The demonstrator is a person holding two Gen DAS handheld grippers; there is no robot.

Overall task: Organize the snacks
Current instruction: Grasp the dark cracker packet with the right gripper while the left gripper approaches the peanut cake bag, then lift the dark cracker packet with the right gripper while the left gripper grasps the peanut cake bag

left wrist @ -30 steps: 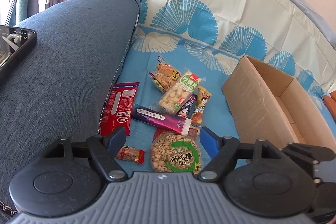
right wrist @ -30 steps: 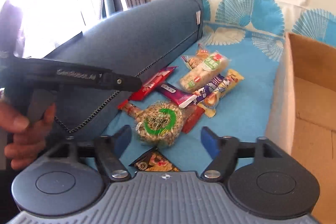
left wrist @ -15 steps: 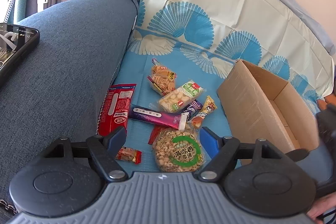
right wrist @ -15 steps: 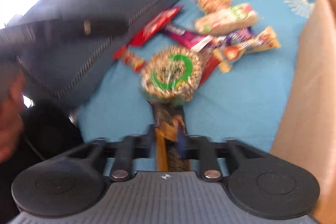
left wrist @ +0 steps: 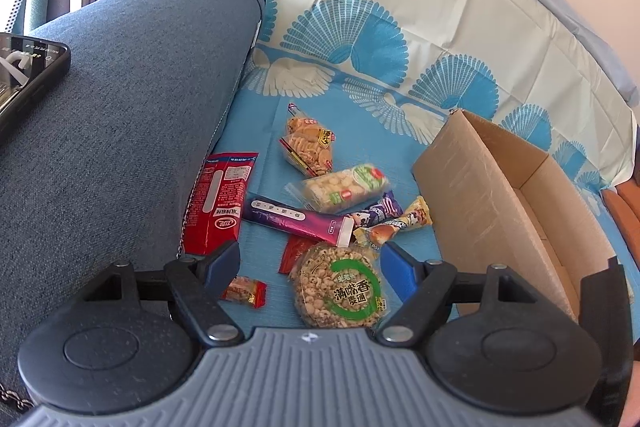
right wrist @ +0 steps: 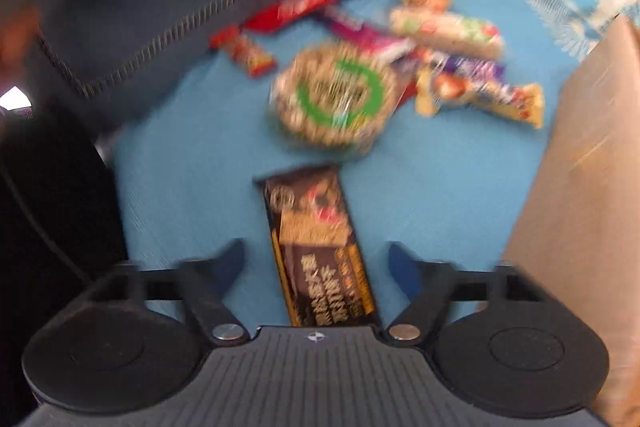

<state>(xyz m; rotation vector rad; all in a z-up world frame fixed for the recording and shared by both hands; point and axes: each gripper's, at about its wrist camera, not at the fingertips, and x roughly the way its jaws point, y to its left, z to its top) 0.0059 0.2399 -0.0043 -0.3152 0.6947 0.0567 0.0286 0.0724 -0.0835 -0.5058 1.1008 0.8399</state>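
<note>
Blue cloth (right wrist: pixel 192 163); dark snack bar (right wrist: pixel 320 251) flat between right tool (right wrist: pixel 316 259) jaws, untouched, jaws opening; left tool (left wrist: pixel 310 263) wide, empty.

The left gripper (left wrist: pixel 309 261) hangs tilted downward with its jaws wide apart on nothing, while the right gripper (right wrist: pixel 316 261), pitched steeply down, has its jaws opening.

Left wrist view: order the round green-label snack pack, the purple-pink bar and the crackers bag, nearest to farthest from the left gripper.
1. Round green-label snack pack: between the left gripper's open fingers.
2. Purple-pink bar: just beyond, lying crosswise.
3. Crackers bag: farthest, toward the sofa back.
</note>
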